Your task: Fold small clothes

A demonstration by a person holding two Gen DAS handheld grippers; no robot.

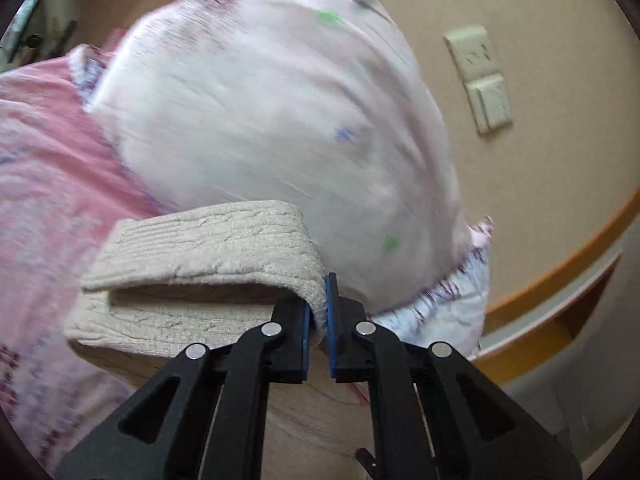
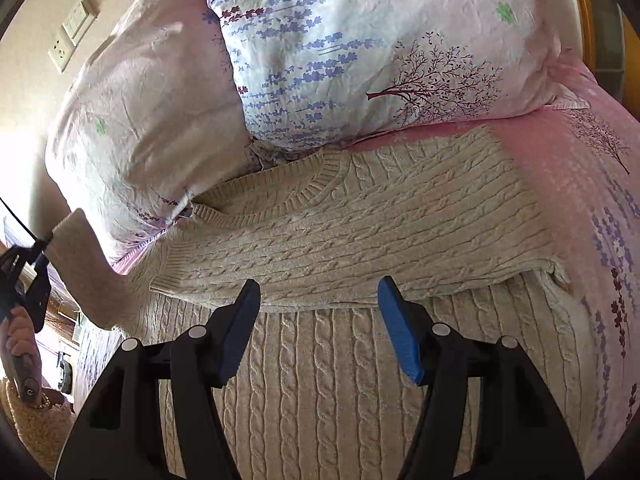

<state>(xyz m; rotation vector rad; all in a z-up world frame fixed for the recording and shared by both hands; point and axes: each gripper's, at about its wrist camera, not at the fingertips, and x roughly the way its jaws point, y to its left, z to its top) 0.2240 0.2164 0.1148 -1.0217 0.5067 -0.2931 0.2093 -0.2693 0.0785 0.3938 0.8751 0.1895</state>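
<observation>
Bed [image 2: 560,152] with pink sheet; two floral pillows [image 2: 360,40] at head. Cream cable-knit sweater [image 2: 360,220] lies flat below pillows. Left gripper [image 1: 318,312]: fingers clamped on lifted sleeve [image 1: 208,240]. Right gripper [image 2: 318,304]: fingers apart, over sweater.

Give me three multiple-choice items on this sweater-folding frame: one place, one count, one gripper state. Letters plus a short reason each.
1. Where does the cream cable-knit sweater lie?
A. On the pink bedsheet, below the pillows
B. On a wooden floor
C. In a basket

2. How many pillows show in the right wrist view?
A. None
B. Two
C. Five

3. How do the grippers stand?
A. Both open
B. Both shut on the sweater
C. left gripper shut on the sweater sleeve, right gripper open

Answers:
1 A: pink sheet shows around the knit.
2 B: a pale pink pillow and a lavender-print pillow.
3 C: left pads pinch the knit edge; the right jaws stand wide apart above the sweater.
</observation>
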